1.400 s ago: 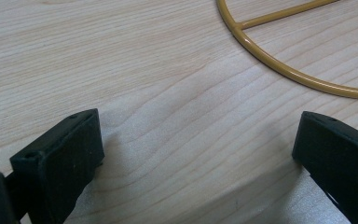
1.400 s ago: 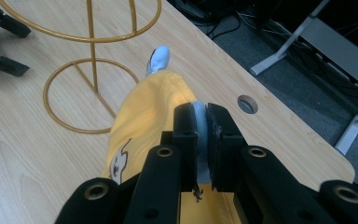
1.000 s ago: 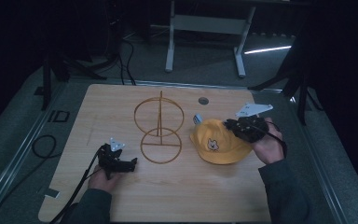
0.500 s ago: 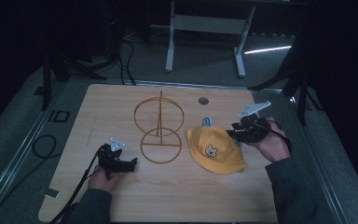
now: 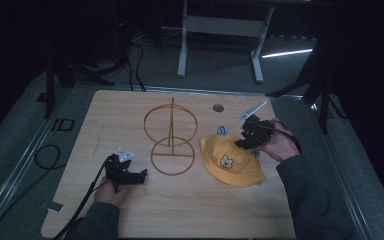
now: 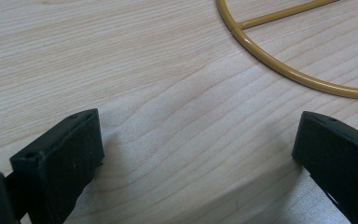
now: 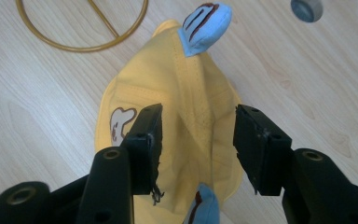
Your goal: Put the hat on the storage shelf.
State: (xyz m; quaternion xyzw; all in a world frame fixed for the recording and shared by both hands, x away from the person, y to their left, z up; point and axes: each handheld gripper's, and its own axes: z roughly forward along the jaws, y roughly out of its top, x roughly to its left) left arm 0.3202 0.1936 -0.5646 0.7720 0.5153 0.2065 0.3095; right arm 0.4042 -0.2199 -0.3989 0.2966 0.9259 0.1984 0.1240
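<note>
A yellow hat (image 5: 230, 162) with a bear face and blue ears (image 7: 205, 21) lies flat on the wooden table (image 5: 130, 110), right of a gold wire stand (image 5: 172, 125). My right gripper (image 5: 242, 142) hovers over the hat's far right edge. Its jaws have just been opening. In the right gripper view (image 7: 198, 114) they stand apart above the hat's crown (image 7: 182, 93), and the pads are clear of the cloth. My left gripper (image 5: 142, 174) rests on the table left of the stand's base ring (image 6: 244, 41). It (image 6: 198, 121) is wide open with bare wood between its jaws.
A round grommet hole (image 5: 218, 107) sits near the table's far edge, behind the hat. The left gripper's cable (image 5: 87, 195) trails off the front left. A metal frame (image 5: 182, 45) stands on the floor beyond the table.
The right gripper's jaws have parted and let go of the hat. The hat has dropped, spread flat and come to lie nearer the front edge. The left gripper has stayed put.
</note>
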